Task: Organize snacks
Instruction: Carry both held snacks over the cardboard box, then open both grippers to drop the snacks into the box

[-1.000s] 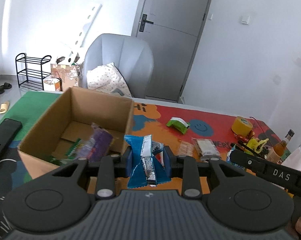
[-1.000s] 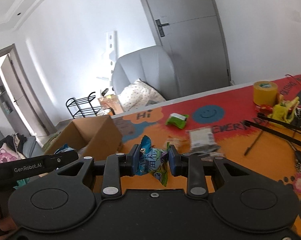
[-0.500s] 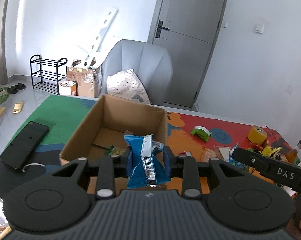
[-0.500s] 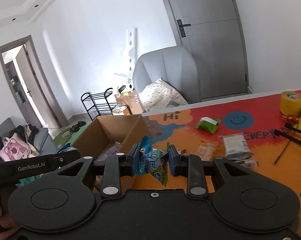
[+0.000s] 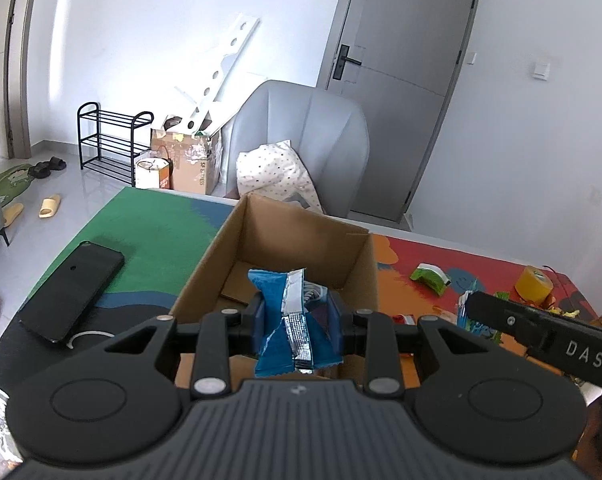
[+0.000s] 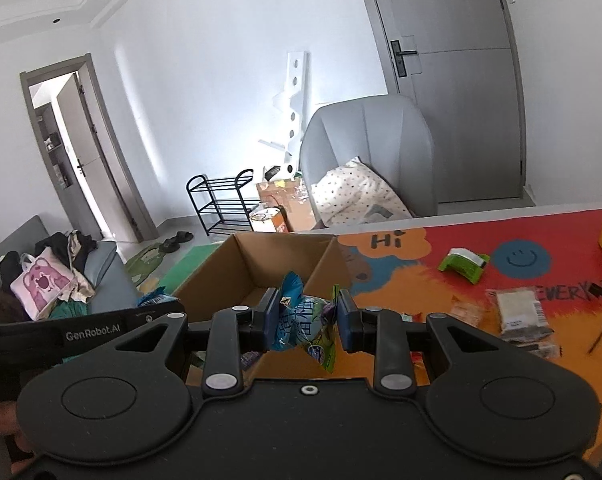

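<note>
Risk sits mainly in the release. The left gripper (image 5: 297,320) has its fingers clamped on a blue snack packet (image 5: 291,322) at lower centre, in front of the open cardboard box (image 5: 285,240). The right gripper (image 6: 308,318) pinches a teal-and-green snack bag (image 6: 305,324) at mid-frame, near the box's right wall (image 6: 329,268). Both loads look light and crinkly, so a release over the rim could drop them onto the tabletop (image 6: 421,276). With both grippers crowding one opening, they might knock together or shove the box.
</note>
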`<state>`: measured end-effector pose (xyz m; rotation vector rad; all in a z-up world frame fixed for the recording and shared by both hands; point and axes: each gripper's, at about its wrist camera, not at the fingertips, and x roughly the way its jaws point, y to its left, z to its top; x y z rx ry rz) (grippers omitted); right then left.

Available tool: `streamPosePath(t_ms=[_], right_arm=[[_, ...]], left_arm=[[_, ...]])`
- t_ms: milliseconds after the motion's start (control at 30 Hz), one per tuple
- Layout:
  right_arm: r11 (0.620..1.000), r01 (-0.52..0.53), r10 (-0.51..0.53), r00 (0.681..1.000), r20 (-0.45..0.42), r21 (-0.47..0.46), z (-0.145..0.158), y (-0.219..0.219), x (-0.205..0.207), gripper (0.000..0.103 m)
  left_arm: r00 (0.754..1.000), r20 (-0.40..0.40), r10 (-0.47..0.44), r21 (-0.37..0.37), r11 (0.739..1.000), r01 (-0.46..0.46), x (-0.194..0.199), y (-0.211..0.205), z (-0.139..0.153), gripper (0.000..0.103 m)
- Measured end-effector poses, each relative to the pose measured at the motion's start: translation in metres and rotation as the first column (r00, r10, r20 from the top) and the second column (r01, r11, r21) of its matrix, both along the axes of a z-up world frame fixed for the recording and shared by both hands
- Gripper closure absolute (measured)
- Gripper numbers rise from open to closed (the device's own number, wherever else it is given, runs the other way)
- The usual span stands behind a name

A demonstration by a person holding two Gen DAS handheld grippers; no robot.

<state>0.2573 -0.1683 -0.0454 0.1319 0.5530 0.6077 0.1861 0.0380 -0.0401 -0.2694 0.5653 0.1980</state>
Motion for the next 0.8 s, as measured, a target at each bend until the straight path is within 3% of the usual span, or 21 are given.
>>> streamPosePath(t_ms=[800], right_arm=[[0.995, -0.097, 0.097, 0.994, -0.045, 0.012, -0.008, 0.046, 0.043, 0.074]], left_arm=[[0.999, -0.036, 0.040, -0.025, 0.999, -0.041, 0.040, 0.031, -0.010, 0.072]])
